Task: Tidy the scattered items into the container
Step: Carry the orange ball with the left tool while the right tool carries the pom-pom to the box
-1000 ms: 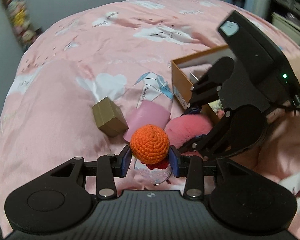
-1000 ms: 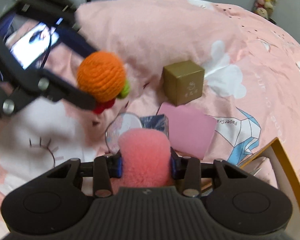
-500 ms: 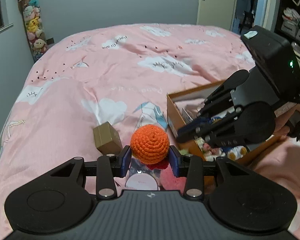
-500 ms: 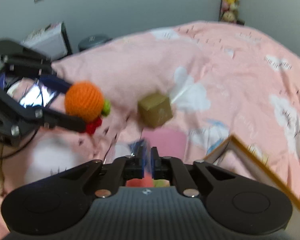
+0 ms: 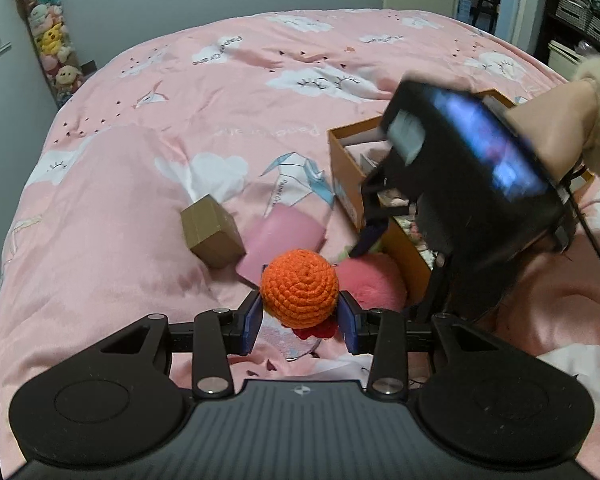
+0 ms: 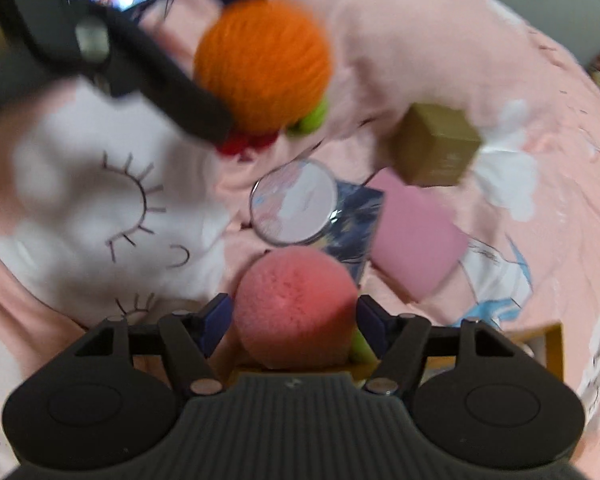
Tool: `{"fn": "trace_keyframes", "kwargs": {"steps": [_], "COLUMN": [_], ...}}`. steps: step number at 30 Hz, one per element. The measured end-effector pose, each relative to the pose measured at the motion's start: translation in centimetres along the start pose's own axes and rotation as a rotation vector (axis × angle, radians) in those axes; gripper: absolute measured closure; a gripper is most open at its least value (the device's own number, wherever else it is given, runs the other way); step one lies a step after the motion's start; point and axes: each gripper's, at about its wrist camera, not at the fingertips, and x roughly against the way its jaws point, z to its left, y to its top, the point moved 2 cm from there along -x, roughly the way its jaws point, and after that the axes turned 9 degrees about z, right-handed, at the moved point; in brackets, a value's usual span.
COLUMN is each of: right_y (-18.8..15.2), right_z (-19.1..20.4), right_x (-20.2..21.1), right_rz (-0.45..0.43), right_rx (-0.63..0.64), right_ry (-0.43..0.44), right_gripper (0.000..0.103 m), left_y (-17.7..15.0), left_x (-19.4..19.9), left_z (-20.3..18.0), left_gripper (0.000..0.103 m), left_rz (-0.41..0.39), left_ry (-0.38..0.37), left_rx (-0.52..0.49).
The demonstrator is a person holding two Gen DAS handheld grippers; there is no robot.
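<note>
The orange ball sits off the bed, clamped between the left gripper fingers, with red and green crochet bits hanging under it. The pink pom lies on the bedding between the right gripper fingers; those fingers stand a little apart on either side of it, and whether they press it I cannot tell, since the view is blurred. The box stands to the right, just beyond the pom, open, with some things already inside. Left on the cover: a brown cube, a pink pad, a round mirror and a dark blue card under its edge. So the tidying looks partway done, by my reading: two items in hand or nearly so, four more waiting.
</note>
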Motion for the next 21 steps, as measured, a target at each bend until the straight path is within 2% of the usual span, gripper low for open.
{"fn": "trace_keyframes", "kwargs": {"steps": [6,11,14,16,21], "right_y": [1.3,1.8,1.6,1.4,0.6], "right_z": [0.3,0.1,0.2,0.2,0.3], "right_x": [-3.8,-5.0,-5.5,-5.5,-4.2], "right_rz": [0.118,0.156,0.188,0.195,0.135], "right_rx": [0.088,0.084,0.089,0.077,0.054], "right_ry": [-0.016,-0.029,-0.053,-0.066,-0.073], "right_gripper": [0.031,0.041,0.051,0.057,0.058], "left_y": [-0.4,-0.6,-0.6,-0.6,-0.6], "left_x": [-0.1,-0.4,-0.5,-0.6,-0.7], "left_z": [1.1,1.2,1.0,1.0,1.0], "left_gripper": [0.057,0.057,0.057,0.057,0.057], "left_rz": [0.006,0.015,0.018,0.019,0.022], "left_ry": [-0.003,-0.007,-0.008,-0.007,-0.005], "left_rx": [0.032,0.031,0.029,0.027,0.03]}}
